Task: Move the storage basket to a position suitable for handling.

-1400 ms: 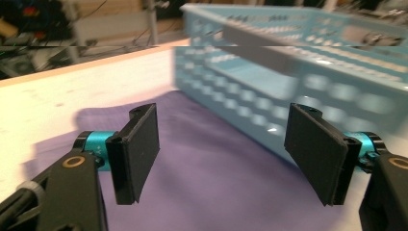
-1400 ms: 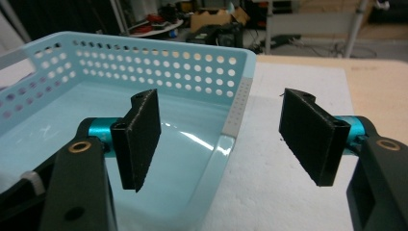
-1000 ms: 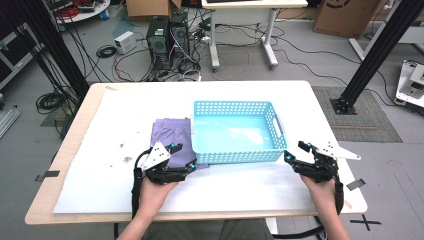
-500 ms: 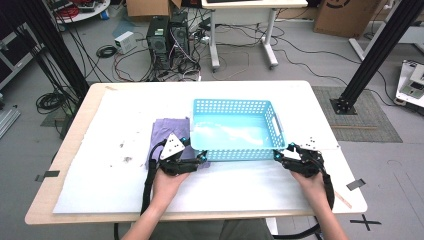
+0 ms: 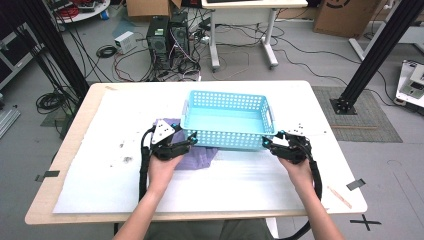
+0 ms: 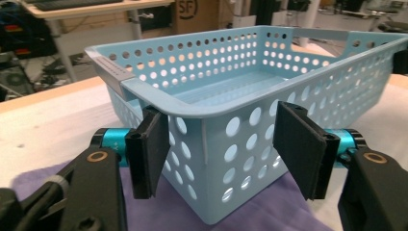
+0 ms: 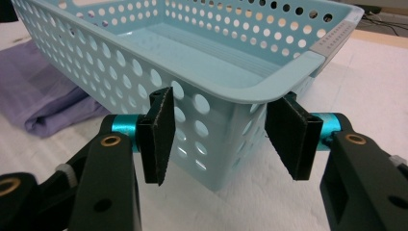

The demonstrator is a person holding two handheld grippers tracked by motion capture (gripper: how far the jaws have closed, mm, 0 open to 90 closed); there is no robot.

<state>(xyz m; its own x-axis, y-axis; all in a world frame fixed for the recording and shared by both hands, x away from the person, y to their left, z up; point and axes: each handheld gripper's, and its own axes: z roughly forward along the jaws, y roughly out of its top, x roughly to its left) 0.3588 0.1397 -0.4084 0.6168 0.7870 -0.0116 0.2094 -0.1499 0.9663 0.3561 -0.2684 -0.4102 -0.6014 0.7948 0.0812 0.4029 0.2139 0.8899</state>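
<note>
White table (image 5: pixel 100 190), with a light-blue perforated basket (image 5: pixel 227 120) at its centre. A purple cloth (image 5: pixel 197 155) lies partly under the basket's 7 o'clock corner. Left gripper (image 5: pixel 187 144) straddles that corner; its jaws have just been closing, pads not yet pressing. Right gripper (image 5: pixel 270 144) brackets the 5 o'clock corner, jaws likewise apart and unclenched.

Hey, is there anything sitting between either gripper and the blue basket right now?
Nothing visible does. The left gripper straddles one near corner of the blue basket and the right gripper the other, each with that corner between its open jaws. The purple cloth lies flat under the basket's left end, not in the way.
</note>
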